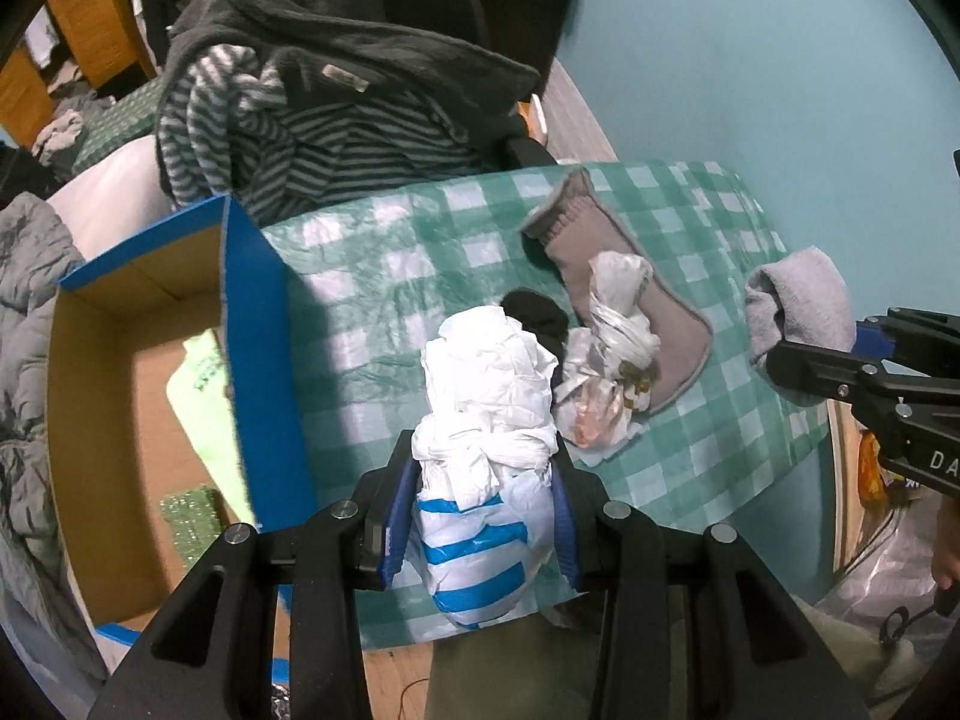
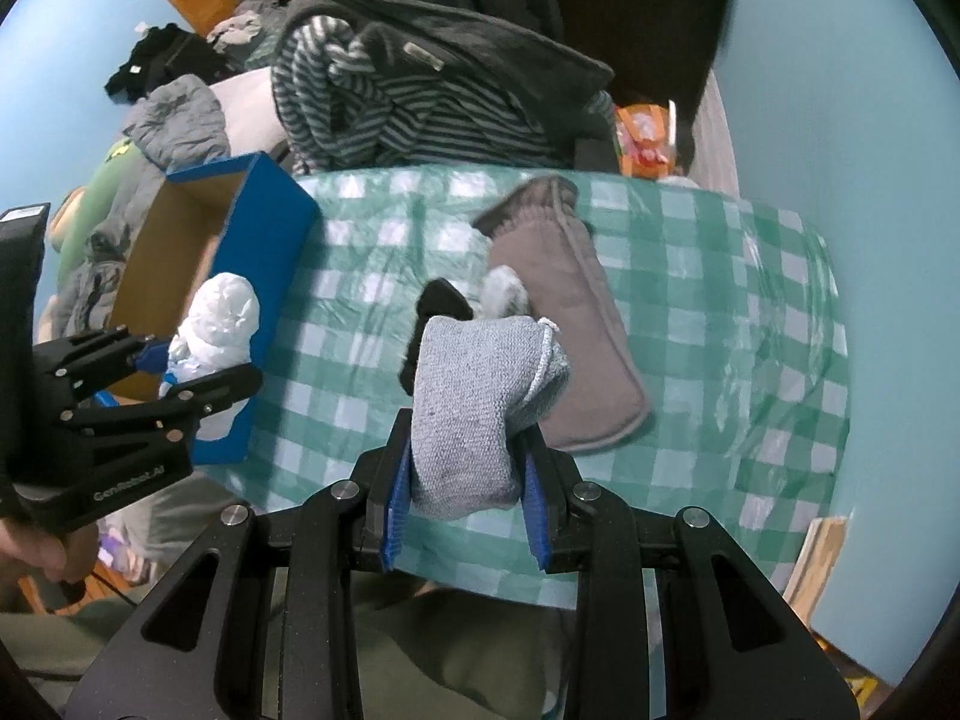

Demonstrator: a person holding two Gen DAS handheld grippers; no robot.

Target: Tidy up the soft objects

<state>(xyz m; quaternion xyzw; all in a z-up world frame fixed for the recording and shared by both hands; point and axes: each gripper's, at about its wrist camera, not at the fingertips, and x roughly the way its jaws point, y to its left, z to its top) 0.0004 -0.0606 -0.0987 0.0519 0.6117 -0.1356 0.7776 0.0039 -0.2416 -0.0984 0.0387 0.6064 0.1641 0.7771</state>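
Two handheld grippers are seen above a small counter [image 2: 690,252] covered with a green and white checked cloth.

The left gripper [image 1: 483,516] points steeply down, and its blue-padded jaws are closed partway on a knotted white plastic bag bundle [image 1: 486,420] with blue stripes on its lower part. The bundle is held clear of the cloth, just beside a blue cardboard box [image 1: 258,324] that stands open at the counter's left edge. A pale green item [image 1: 201,396] is seen inside the box.

The right gripper [image 2: 468,480] also points steeply down, and its jaws are closed partway on a folded grey sock [image 2: 474,402], which is raised above the cloth. In the left wrist view the same sock is seen at the right, pinched at the tip of the other gripper.

Left lying on the cloth near the middle are a brown knitted pouch [image 1: 606,276], a second knotted plastic bag [image 1: 618,324] resting partly on the pouch, and a small black item [image 1: 537,315] beside them.

Behind the counter, a chair is draped with a grey striped garment [image 1: 336,150] and a dark fleece [image 1: 372,48]. A crumpled grey jacket [image 2: 174,120] is seen at the far left. Part of a person's hand [image 2: 36,546] is seen gripping the left gripper's handle.
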